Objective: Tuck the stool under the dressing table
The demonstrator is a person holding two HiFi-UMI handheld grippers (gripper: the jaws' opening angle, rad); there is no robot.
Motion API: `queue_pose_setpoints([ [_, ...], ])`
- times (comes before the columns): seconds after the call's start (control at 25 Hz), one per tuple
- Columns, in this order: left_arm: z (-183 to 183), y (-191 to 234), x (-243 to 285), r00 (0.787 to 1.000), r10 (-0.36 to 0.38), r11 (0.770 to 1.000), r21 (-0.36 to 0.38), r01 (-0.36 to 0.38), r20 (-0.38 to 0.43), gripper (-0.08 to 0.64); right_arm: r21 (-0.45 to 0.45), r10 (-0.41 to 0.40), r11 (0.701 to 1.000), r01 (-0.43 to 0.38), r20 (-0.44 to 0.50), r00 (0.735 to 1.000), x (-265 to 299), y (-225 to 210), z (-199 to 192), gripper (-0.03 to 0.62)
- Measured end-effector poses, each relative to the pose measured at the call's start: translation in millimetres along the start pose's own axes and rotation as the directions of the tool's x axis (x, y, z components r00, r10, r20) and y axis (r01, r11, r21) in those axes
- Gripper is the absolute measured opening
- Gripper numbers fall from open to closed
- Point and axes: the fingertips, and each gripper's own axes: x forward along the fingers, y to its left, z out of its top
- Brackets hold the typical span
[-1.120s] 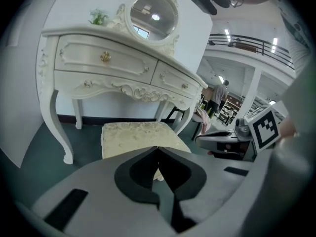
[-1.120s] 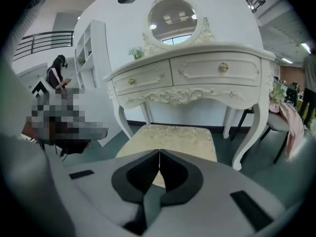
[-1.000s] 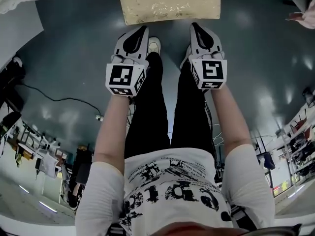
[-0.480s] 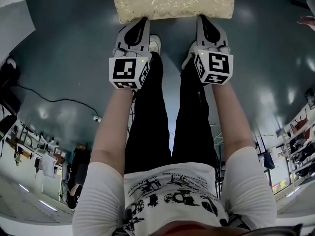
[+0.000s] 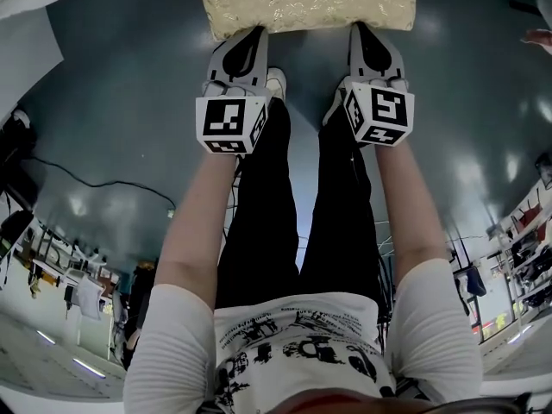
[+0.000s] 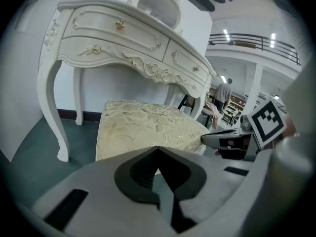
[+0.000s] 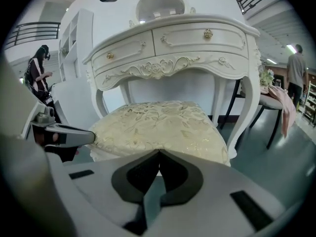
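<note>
The stool (image 5: 302,3) has a cream, gold-patterned cushion and stands on the floor right in front of me. Both grippers are shut with nothing between the jaws. The tip of my left gripper (image 5: 257,31) meets the cushion's near edge on the left, and the tip of my right gripper (image 5: 356,26) meets it on the right. In the left gripper view the stool (image 6: 143,127) stands partly under the white carved dressing table (image 6: 123,38), just beyond my left gripper (image 6: 157,148). The right gripper view shows the stool (image 7: 158,127) between the table (image 7: 173,48) legs, ahead of my right gripper (image 7: 159,151).
The floor (image 5: 112,102) is dark green, with a black cable (image 5: 86,175) at the left. My legs and shoes are below the grippers. A chair draped with pink cloth (image 7: 281,107) stands right of the table. People stand far off in the hall (image 7: 296,63).
Both grippers have moved forward, and their tips have come up against the near edge of the stool's cushion. They have stayed shut.
</note>
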Motion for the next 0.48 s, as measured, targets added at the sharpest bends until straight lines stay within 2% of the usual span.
queue_pose_setpoints([
  [0.28, 17, 20, 12, 1.0, -0.016, 0.999, 0.04, 0.016, 0.001, 0.02, 0.016, -0.041, 0.999, 0.041, 0.035, 0.999, 24, 4, 19, 0.017],
  [0.48, 33, 30, 34, 1.0, 0.0, 0.999, 0.045, -0.001, 0.024, 0.02, 0.024, -0.014, 1.0, 0.013, 0.061, 0.998, 45, -6, 37, 0.017],
])
